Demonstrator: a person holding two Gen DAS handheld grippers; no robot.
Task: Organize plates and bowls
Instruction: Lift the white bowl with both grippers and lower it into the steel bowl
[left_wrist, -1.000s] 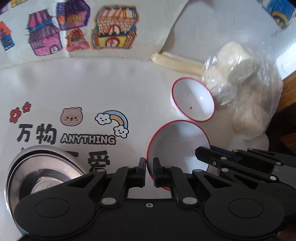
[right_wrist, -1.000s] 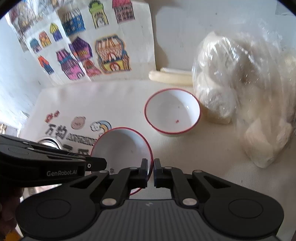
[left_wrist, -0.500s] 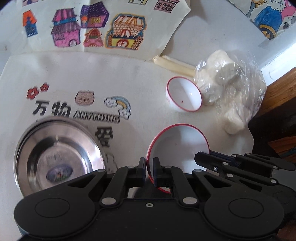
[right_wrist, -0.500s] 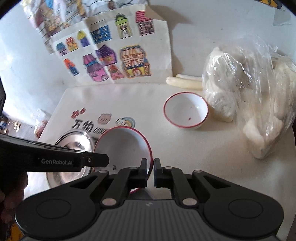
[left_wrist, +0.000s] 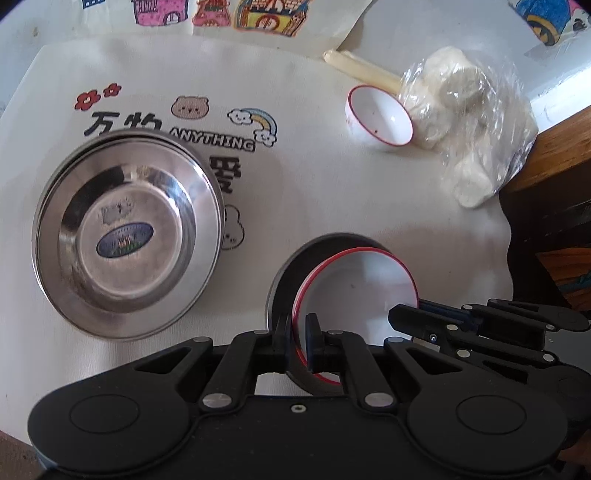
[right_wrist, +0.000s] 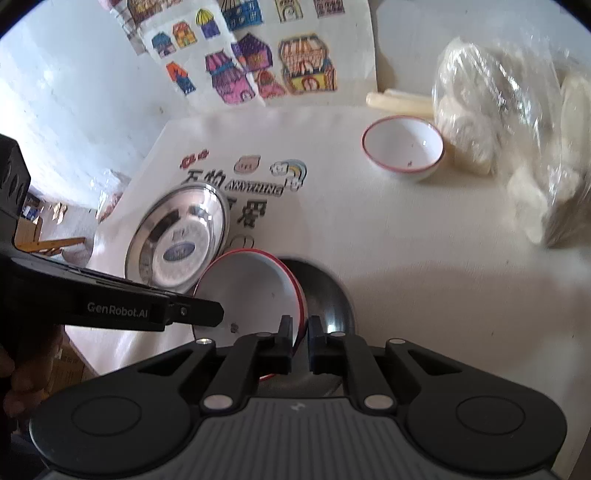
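**Both tongs on one red-rimmed bowl above the cloth**

The white printed cloth (left_wrist: 314, 92) covers the tabletop, with cartoon figures and the word ANYTHING on it. At its right edge slumps a clear plastic bag of pale lumps (left_wrist: 465, 110). Toward the left edge sits a stack of round stainless-steel plates (left_wrist: 125, 236), an oval sticker in the top one. Near the front edge I hold a white bowl with a red rim (left_wrist: 358, 288), tilted and lifted off the cloth, a dark round shadow beneath it. My left tongs (left_wrist: 296, 341) pinch its rim on one side; my right tongs (right_wrist: 298, 341) pinch the rim on the opposite side, fingers pressed close on the thin edge. A second, smaller white red-rimmed bowl (left_wrist: 380, 120) stands upright near the back right corner, just beside the bag, with pale yellowish sticks (left_wrist: 362, 68) lying behind it.
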